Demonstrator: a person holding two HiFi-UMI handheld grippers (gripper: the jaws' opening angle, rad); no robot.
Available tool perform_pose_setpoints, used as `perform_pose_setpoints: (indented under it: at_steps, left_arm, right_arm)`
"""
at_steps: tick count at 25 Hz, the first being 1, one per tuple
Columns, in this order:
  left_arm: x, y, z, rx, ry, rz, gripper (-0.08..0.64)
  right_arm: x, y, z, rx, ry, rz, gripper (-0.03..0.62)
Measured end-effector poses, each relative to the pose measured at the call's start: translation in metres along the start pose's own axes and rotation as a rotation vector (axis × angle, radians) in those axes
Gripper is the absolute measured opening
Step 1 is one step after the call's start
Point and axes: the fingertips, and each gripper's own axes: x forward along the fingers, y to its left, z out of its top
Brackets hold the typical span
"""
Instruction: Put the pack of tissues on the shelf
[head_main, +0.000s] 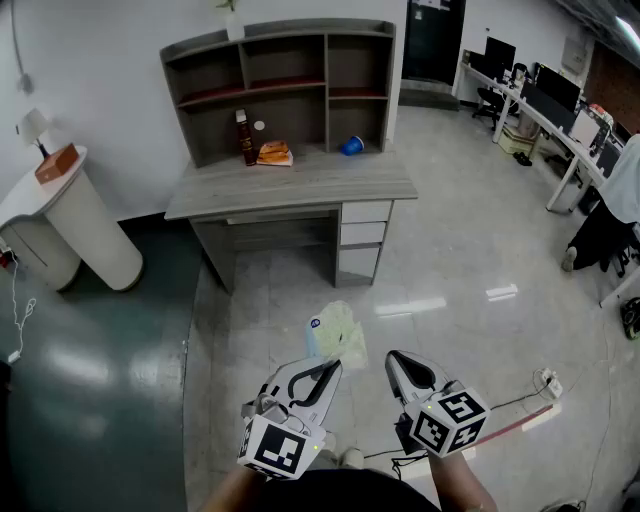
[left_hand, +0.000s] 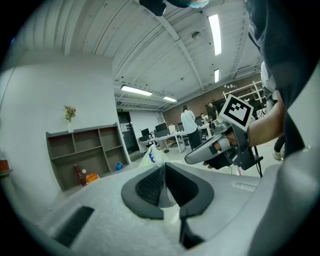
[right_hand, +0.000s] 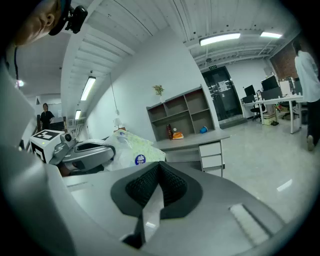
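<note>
We judge the task under way but far from finished. The pack of tissues (head_main: 335, 332) is held out over the floor in front of us, well apart from the shelf (head_main: 326, 80) that stands on the worktop (head_main: 300, 180). The left tongs (head_main: 328, 366) are clamped on the pack, seemingly by a thin fold of its wrapper, though the pinch itself is hard to make out. The right tongs (head_main: 396, 358) are closed together on nothing, near the pack. What is left is to carry it across and set it in a cubby.

We count:
- one pack
- two tongs
- one shelf with three upper cubbies
- three drawers (head_main: 363, 237)
- on the worktop, one dark bottle (head_main: 246, 138), one orange packet (head_main: 274, 153) and one blue container (head_main: 352, 146)
</note>
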Motion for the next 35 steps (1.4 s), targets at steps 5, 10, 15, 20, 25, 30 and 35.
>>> perform_pose_setpoints:
  at_steps: [5, 10, 15, 20, 25, 30, 35]
  left_arm:
    - [-0.002, 0.001, -0.002, 0.005, 0.006, 0.0, 0.005]
    - [-0.003, 0.006, -0.005, -0.006, 0.006, 0.002, 0.005]
    - [-0.003, 0.011, -0.009, -0.012, 0.007, 0.001, 0.005]
    - [-0.004, 0.025, -0.014, -0.017, 0.003, 0.004, 0.005]
    - [-0.004, 0.046, -0.019, -0.021, -0.011, 0.01, 0.005]
    - [-0.005, 0.066, -0.029, -0.017, -0.021, 0.023, 0.005]
    - [0.001, 0.08, -0.035, -0.023, -0.01, 0.02, 0.005]
  right_arm:
    - [-0.001, 0.003, -0.001, 0.001, 0.002, 0.0, 0.0]
    - [0.001, 0.006, -0.001, 0.024, -0.003, 0.003, 0.0]
    - [0.008, 0.006, -0.002, 0.042, 0.0, 0.001, 0.0]
    - [0.024, 0.011, -0.002, 0.039, 0.008, 0.004, 0.0]
    - [0.046, 0.02, 0.002, 0.022, 0.026, 0.012, 0.0]
    - [0.067, 0.027, 0.005, -0.011, 0.021, 0.011, 0.0]
    - [0.086, 0.03, 0.012, -0.028, 0.02, 0.023, 0.0]
